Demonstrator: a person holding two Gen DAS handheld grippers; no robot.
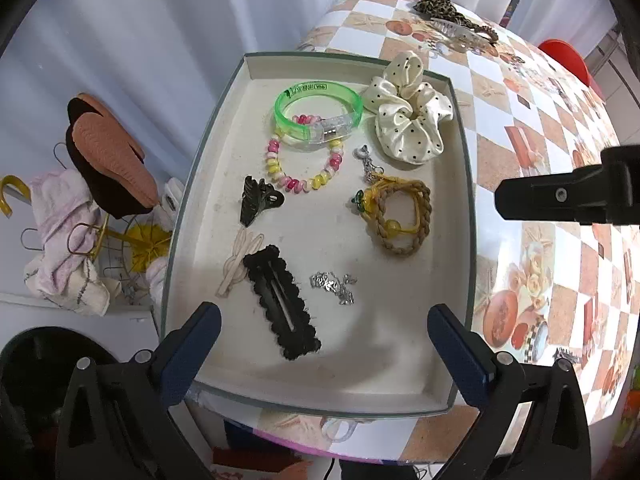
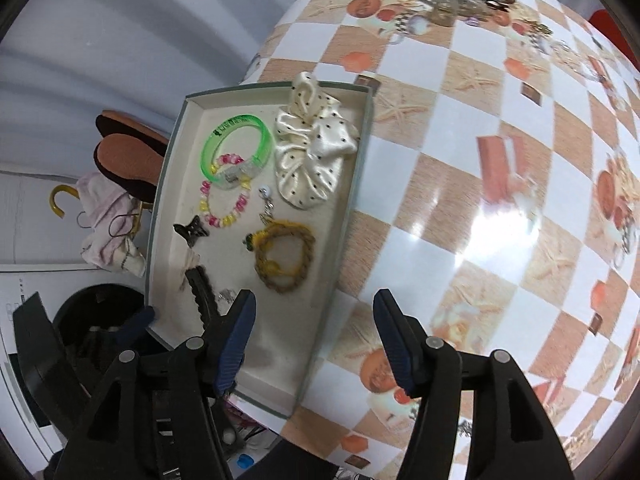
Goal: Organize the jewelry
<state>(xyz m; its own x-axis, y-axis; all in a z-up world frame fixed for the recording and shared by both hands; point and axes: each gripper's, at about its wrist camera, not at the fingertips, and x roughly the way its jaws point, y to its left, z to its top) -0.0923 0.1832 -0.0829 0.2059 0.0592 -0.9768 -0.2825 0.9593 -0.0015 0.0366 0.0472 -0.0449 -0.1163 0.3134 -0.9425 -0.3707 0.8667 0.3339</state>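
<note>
A shallow white tray (image 1: 400,384) with a grey rim sits on the checkered table and also shows in the right wrist view (image 2: 272,384). In it lie a green bangle (image 1: 318,114), a pink-yellow bead bracelet (image 1: 304,166), a cream dotted scrunchie (image 1: 412,108), a braided rope bracelet (image 1: 402,216), a black claw clip (image 1: 258,200), a black scalloped snap clip (image 1: 282,302), a cream clip (image 1: 240,262) and a silver chain (image 1: 334,286). My left gripper (image 1: 324,350) is open and empty above the tray's near end. My right gripper (image 2: 314,340) is open and empty over the tray's right rim.
More accessories lie at the table's far edge: a leopard scrunchie (image 1: 438,4) and a clear comb clip (image 1: 460,32). A red object (image 1: 566,58) stands at the far right. Left of the table are slippers (image 1: 112,156), cloths and hangers (image 1: 68,240).
</note>
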